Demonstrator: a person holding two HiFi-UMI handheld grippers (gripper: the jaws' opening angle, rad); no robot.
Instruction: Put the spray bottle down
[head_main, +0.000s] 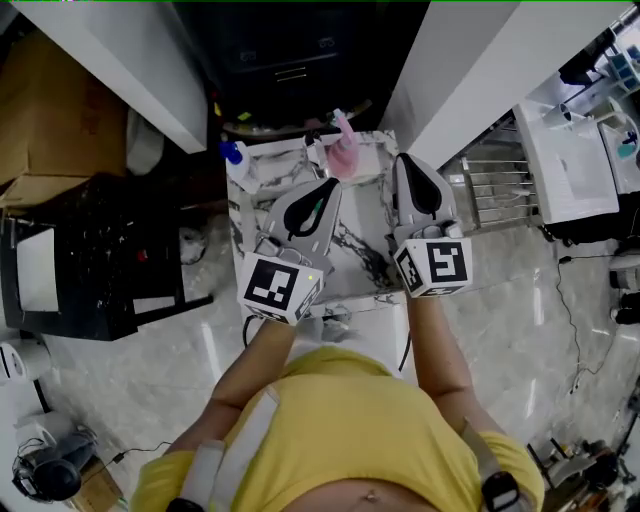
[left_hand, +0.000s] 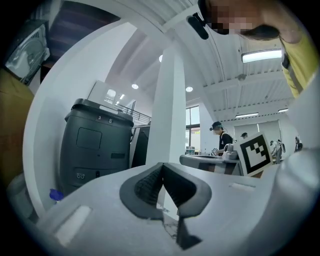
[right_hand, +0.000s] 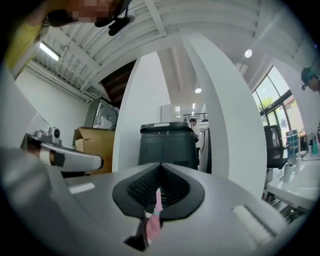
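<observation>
A pink spray bottle (head_main: 343, 150) stands upright at the far side of the small marble table (head_main: 360, 262). In the right gripper view the spray bottle (right_hand: 152, 222) shows low, through the gap under the closed jaws, and beyond them. My right gripper (head_main: 406, 163) is shut with nothing in it, a little right of the bottle and apart from it. My left gripper (head_main: 331, 186) is also shut and empty, just on the near side of the bottle. Both pairs of pads meet in their own views, at the left gripper (left_hand: 162, 167) and the right gripper (right_hand: 160, 167).
A blue-capped bottle (head_main: 233, 155) sits at the table's far left corner. A dark bin (right_hand: 167, 145) stands behind the table between white pillars (left_hand: 170, 110). A cardboard box (head_main: 50, 110) and a black machine (head_main: 90, 260) are at the left, a wire rack (head_main: 490, 185) at the right.
</observation>
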